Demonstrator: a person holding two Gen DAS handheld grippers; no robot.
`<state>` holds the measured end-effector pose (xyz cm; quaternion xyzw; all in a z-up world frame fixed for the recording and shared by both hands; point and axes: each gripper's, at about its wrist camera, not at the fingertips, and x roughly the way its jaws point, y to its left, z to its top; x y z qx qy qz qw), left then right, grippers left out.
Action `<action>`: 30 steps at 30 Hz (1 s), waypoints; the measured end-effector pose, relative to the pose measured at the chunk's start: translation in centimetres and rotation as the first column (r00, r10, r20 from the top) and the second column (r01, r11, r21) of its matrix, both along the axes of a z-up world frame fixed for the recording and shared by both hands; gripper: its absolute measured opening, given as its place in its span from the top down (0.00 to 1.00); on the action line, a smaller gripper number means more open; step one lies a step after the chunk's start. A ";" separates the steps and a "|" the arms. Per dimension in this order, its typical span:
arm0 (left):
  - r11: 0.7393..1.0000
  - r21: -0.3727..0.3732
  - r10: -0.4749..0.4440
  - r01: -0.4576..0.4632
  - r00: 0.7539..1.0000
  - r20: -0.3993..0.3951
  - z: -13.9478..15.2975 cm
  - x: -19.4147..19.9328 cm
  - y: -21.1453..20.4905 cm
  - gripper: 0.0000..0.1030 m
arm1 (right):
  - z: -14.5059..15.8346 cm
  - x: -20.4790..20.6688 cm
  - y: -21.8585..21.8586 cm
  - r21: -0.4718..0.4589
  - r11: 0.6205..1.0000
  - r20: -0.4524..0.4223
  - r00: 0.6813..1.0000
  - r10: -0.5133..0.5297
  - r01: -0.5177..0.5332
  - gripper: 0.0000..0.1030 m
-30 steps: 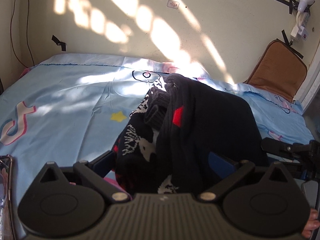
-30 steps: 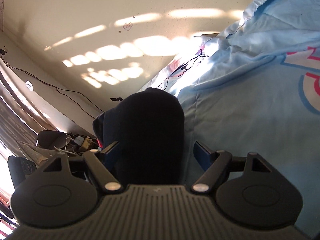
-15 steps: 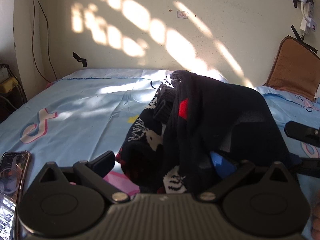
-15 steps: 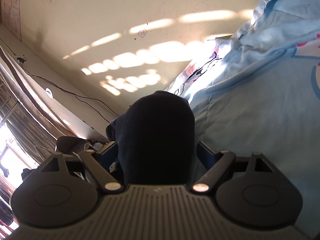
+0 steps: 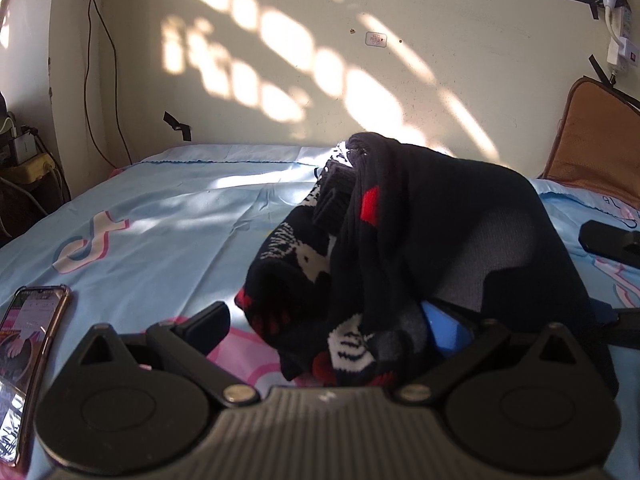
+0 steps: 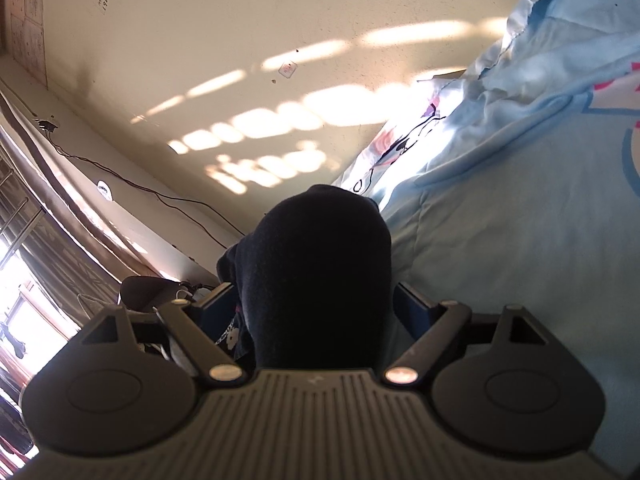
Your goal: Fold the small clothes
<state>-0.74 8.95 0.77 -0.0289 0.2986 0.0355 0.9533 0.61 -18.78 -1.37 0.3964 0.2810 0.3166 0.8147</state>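
A small black garment with white and red pattern (image 5: 400, 248) is bunched and lifted above the light blue bedsheet (image 5: 168, 232). My left gripper (image 5: 324, 320) has its jaws wide apart; the cloth drapes over the right blue-padded finger (image 5: 444, 328), while the left finger (image 5: 208, 320) is bare. In the right wrist view the same garment (image 6: 316, 280) fills the gap of my right gripper (image 6: 312, 308), whose jaws are spread around the cloth. The right gripper's black finger also shows in the left wrist view (image 5: 608, 240).
A phone (image 5: 28, 344) lies on the sheet at the near left. A brown cushion (image 5: 592, 136) leans on the wall at the right. A power strip and cables (image 5: 616, 40) hang on the wall. The bed (image 6: 540, 200) fills the right of the right wrist view.
Both grippers have risen and pulled back with the garment; the left view has swung left, bringing the phone and left wall into view. The right gripper has tilted further.
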 end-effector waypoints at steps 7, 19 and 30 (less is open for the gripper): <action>1.000 -0.022 0.001 0.000 0.999 0.040 -0.5 -0.3 0.2 0.00 | 0.0 0.0 -0.1 0.000 1.000 0.001 1.000 0.002 -0.002 0.15; 1.000 -0.007 0.006 -0.005 0.998 0.067 -0.5 -0.6 -0.1 0.00 | 0.0 0.0 0.0 0.000 1.000 0.002 1.000 0.003 -0.003 0.14; 0.997 -0.081 0.000 0.004 0.999 0.053 -0.6 -0.5 0.8 0.00 | 0.1 0.1 -0.1 -0.004 1.000 0.007 1.000 0.011 -0.011 0.13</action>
